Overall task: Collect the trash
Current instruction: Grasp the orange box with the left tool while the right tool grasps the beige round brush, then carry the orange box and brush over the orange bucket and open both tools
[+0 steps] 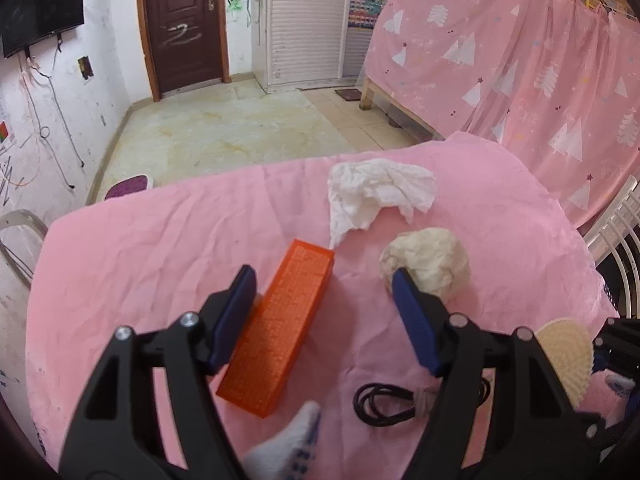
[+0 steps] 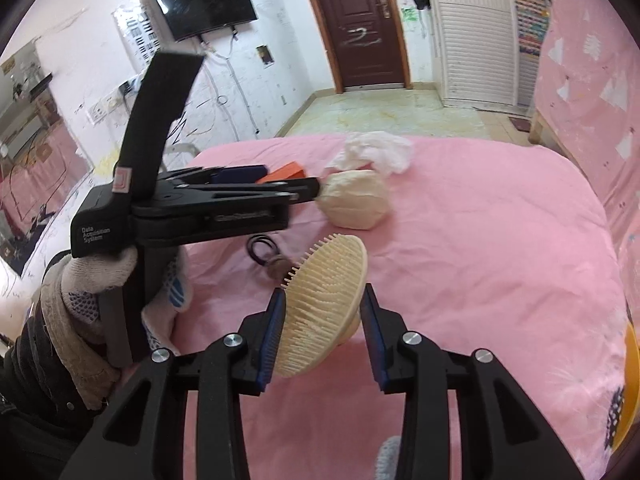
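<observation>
A crumpled white tissue lies at the far side of the pink-covered table. A cream paper ball lies nearer, just past my left gripper's right finger. My left gripper is open and empty above an orange box. My right gripper is shut on a cream round brush and holds it tilted above the table. The tissue, the paper ball and the left gripper also show in the right wrist view.
A black hair tie with a brown bobble lies on the cloth near the brush; it also shows in the left wrist view. A pink tree-print curtain hangs at the right. A white fan guard stands beside the table's right edge.
</observation>
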`<state>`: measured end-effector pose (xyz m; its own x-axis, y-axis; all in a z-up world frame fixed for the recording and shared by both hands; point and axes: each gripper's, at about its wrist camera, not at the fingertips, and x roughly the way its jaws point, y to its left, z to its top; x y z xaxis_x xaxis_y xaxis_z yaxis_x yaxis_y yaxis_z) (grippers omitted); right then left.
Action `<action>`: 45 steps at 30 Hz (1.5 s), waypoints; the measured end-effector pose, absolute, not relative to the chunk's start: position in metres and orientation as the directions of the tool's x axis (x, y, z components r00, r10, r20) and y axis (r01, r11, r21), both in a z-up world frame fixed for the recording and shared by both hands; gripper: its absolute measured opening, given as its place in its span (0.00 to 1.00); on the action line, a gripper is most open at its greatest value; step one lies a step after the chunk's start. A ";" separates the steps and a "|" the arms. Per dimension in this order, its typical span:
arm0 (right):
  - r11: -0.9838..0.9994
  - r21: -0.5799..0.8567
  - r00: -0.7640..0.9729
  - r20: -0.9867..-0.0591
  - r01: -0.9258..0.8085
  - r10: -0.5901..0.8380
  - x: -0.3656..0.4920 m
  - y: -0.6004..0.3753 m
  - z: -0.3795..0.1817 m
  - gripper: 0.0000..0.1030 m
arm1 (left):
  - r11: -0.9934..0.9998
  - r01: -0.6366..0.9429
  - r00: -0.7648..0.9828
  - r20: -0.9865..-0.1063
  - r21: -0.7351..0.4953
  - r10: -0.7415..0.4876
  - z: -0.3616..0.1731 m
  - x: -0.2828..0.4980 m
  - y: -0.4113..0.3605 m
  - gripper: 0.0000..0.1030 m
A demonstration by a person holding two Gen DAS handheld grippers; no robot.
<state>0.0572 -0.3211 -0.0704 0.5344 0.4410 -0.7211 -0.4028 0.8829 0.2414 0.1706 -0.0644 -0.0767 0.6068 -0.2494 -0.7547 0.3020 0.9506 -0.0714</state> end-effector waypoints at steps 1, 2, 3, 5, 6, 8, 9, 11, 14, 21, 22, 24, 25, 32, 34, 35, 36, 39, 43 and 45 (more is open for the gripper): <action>0.885 0.249 0.540 -0.717 -0.393 0.442 0.057 -0.328 -0.069 0.27 | 0.952 0.299 0.608 -0.756 -0.066 -0.243 -0.077 0.172 -0.066 0.65; 0.885 0.260 0.545 -0.710 -0.386 0.446 0.056 -0.337 -0.067 0.27 | 0.952 0.299 0.608 -0.757 -0.062 -0.241 -0.077 0.170 -0.067 0.65; 0.885 0.269 0.555 -0.699 -0.380 0.451 0.054 -0.344 -0.064 0.27 | 0.951 0.305 0.607 -0.759 -0.054 -0.237 -0.078 0.170 -0.070 0.65; 0.886 0.282 0.569 -0.685 -0.369 0.455 0.056 -0.357 -0.062 0.27 | 0.948 0.319 0.605 -0.767 -0.012 -0.213 -0.079 0.169 -0.074 0.61; 0.887 0.284 0.575 -0.681 -0.363 0.454 0.055 -0.364 -0.061 0.27 | 0.943 0.332 0.603 -0.771 0.009 -0.205 -0.081 0.165 -0.073 0.59; 0.890 0.290 0.586 -0.673 -0.352 0.451 0.054 -0.375 -0.059 0.27 | 0.925 0.377 0.587 -0.785 0.045 -0.201 -0.081 0.164 -0.079 0.54; 0.890 0.296 0.590 -0.669 -0.347 0.453 0.052 -0.379 -0.058 0.27 | 0.918 0.393 0.577 -0.791 0.051 -0.203 -0.082 0.163 -0.081 0.44; 0.890 0.306 0.596 -0.663 -0.337 0.453 0.051 -0.381 -0.057 0.27 | 0.903 0.427 0.530 -0.819 0.036 -0.218 -0.085 0.167 -0.082 0.27; 0.891 0.319 0.605 -0.655 -0.323 0.454 0.057 -0.387 -0.056 0.27 | 0.883 0.468 0.519 -0.818 0.028 -0.249 -0.089 0.170 -0.080 0.21; 0.895 0.327 0.632 -0.635 -0.302 0.445 0.054 -0.400 -0.052 0.27 | 0.891 0.452 0.552 -0.799 0.046 -0.239 -0.077 0.160 -0.085 0.21; 0.896 0.328 0.637 -0.631 -0.299 0.443 0.053 -0.402 -0.052 0.27 | 0.892 0.449 0.562 -0.791 0.048 -0.240 -0.073 0.157 -0.085 0.21; 0.899 0.329 0.648 -0.623 -0.290 0.438 0.052 -0.408 -0.049 0.27 | 0.898 0.437 0.588 -0.772 0.052 -0.242 -0.060 0.152 -0.087 0.21; 0.900 0.330 0.655 -0.618 -0.285 0.434 0.051 -0.412 -0.048 0.27 | 0.899 0.434 0.596 -0.765 0.052 -0.244 -0.055 0.151 -0.089 0.21; 0.914 0.328 0.697 -0.597 -0.240 0.397 0.044 -0.443 -0.042 0.28 | 0.895 0.443 0.638 -0.718 0.049 -0.277 -0.021 0.135 -0.126 0.21; 0.918 0.327 0.705 -0.595 -0.225 0.385 0.043 -0.453 -0.043 0.28 | 0.887 0.459 0.632 -0.719 0.047 -0.290 -0.018 0.132 -0.141 0.21; 0.920 0.325 0.710 -0.595 -0.217 0.378 0.043 -0.459 -0.043 0.28 | 0.881 0.472 0.627 -0.720 0.046 -0.298 -0.017 0.130 -0.150 0.21; 0.923 0.324 0.716 -0.593 -0.207 0.369 0.042 -0.465 -0.043 0.27 | 0.873 0.485 0.622 -0.719 0.044 -0.309 -0.016 0.128 -0.159 0.21; 0.931 0.321 0.734 -0.588 -0.175 0.341 0.039 -0.484 -0.041 0.28 | 0.853 0.521 0.605 -0.720 0.034 -0.341 -0.013 0.122 -0.185 0.21; 0.940 0.319 0.754 -0.587 -0.119 0.295 0.032 -0.519 -0.045 0.28 | 0.822 0.570 0.579 -0.718 0.015 -0.388 -0.009 0.112 -0.224 0.21; 0.944 0.318 0.759 -0.591 -0.091 0.273 0.029 -0.535 -0.048 0.27 | 0.806 0.592 0.566 -0.715 0.006 -0.410 -0.007 0.107 -0.241 0.21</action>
<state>0.0286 -0.5351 -0.0475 0.7590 0.2730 -0.5911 -0.0914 0.9435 0.3185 0.1067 -0.2414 -0.0070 0.5658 -0.4103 -0.7152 0.5917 0.8062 0.0056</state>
